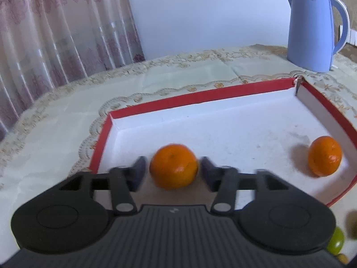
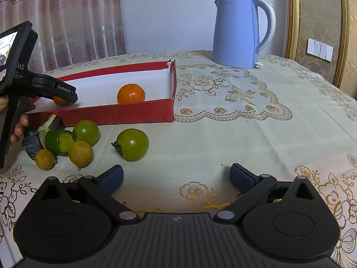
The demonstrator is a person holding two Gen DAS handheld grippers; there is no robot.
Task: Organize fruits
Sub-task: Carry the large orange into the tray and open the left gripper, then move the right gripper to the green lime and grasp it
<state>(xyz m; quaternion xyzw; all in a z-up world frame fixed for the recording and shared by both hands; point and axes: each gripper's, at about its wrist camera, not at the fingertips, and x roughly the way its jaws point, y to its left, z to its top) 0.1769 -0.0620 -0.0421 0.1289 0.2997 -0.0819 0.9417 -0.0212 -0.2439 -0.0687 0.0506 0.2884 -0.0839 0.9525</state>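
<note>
Two oranges lie in the box (image 1: 223,134), one (image 1: 174,166) between the parted, non-touching left tongs (image 1: 174,170), one (image 1: 324,156) to their right, while green fruits (image 2: 132,144) ahead-left of the open, empty right tongs (image 2: 176,176) remain on the tabletop (image 2: 245,134).

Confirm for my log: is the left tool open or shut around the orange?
Open: the left tool brackets the orange in the red box, gaps both sides.
</note>
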